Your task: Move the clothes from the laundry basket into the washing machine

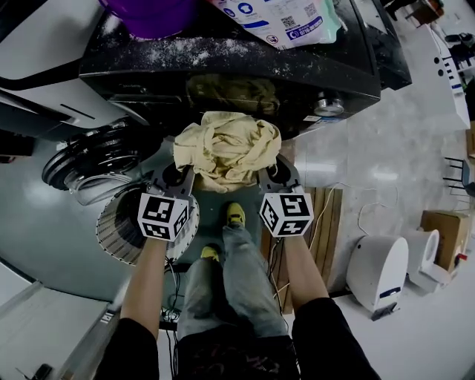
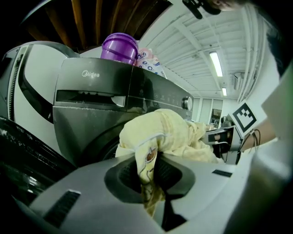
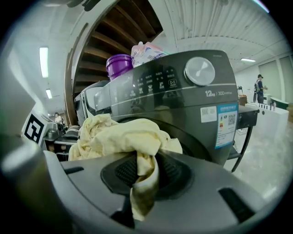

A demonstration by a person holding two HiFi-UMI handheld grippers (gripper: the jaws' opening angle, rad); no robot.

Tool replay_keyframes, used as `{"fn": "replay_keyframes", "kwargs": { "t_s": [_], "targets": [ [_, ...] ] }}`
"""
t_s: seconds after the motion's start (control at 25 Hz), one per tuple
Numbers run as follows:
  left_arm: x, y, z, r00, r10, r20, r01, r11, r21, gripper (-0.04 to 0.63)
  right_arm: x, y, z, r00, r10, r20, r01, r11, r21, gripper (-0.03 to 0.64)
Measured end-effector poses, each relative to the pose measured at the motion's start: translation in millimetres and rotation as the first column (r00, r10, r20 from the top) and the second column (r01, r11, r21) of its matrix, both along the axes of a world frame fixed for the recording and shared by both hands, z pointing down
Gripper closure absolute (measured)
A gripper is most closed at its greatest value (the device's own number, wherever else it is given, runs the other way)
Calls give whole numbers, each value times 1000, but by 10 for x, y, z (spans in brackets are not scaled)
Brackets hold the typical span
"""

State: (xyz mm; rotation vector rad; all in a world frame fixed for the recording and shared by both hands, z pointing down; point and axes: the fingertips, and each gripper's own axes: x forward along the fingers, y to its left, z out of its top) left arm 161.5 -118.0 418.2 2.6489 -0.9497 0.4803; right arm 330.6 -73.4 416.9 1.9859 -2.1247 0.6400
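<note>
pale glossy floor (image 1: 371, 163) spread around a dark front-loading washing machine (image 1: 223, 67), whose top carried a purple container (image 1: 152, 15) and a printed detergent pack (image 1: 286, 21). its round door (image 1: 85, 163) stood swung open to the left in the head view. a crumpled pale yellow garment (image 1: 226, 148) hung in the air just in front of the drum opening (image 1: 234, 93), where something olive lay inside. the left gripper (image 1: 177, 177) had its jaws clamped on the garment's left edge; in the left gripper view a fold of the yellow cloth was pinched between the pads and trailed down below them. the right gripper (image 1: 273, 172) was likewise closed on the right edge, with a twisted strip of cloth squeezed between its jaws. the garment bunched between the two, which were at about the same height. a white slatted laundry basket (image 1: 119, 234) sat on the floor below the left gripper, partly hidden by its marker cube; what it held could not be made out. the person's yellow shoes (image 1: 235, 214) stood between the grippers, below the cloth. a white appliance (image 1: 378, 271) and a cardboard box (image 1: 441, 230) stood well apart to the right.
</note>
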Motion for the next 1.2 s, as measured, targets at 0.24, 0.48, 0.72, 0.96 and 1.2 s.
{"fn": "replay_keyframes", "kwargs": {
  "t_s": [0.24,0.48,0.72,0.96,1.2],
  "targets": [
    [91,-211,427,999,-33,-10,33,999,17,538,94,-213,438,999,22,27,-23,1000,20,546],
    [186,-382,801,997,-65,-28,66,997,44,543,179,-361,843,999,42,29,-43,998,45,546],
    [306,-630,1162,997,-60,-39,64,994,93,543,319,-676,1157,999,30,13,-31,996,83,546],
    [406,-913,1420,993,-81,-86,92,988,127,543,409,-921,1371,999,52,12,-53,990,131,545],
    [518,-1209,1603,989,-90,-114,108,981,164,544,485,-1145,1533,997,80,-6,-77,979,191,543]
  ]
}}
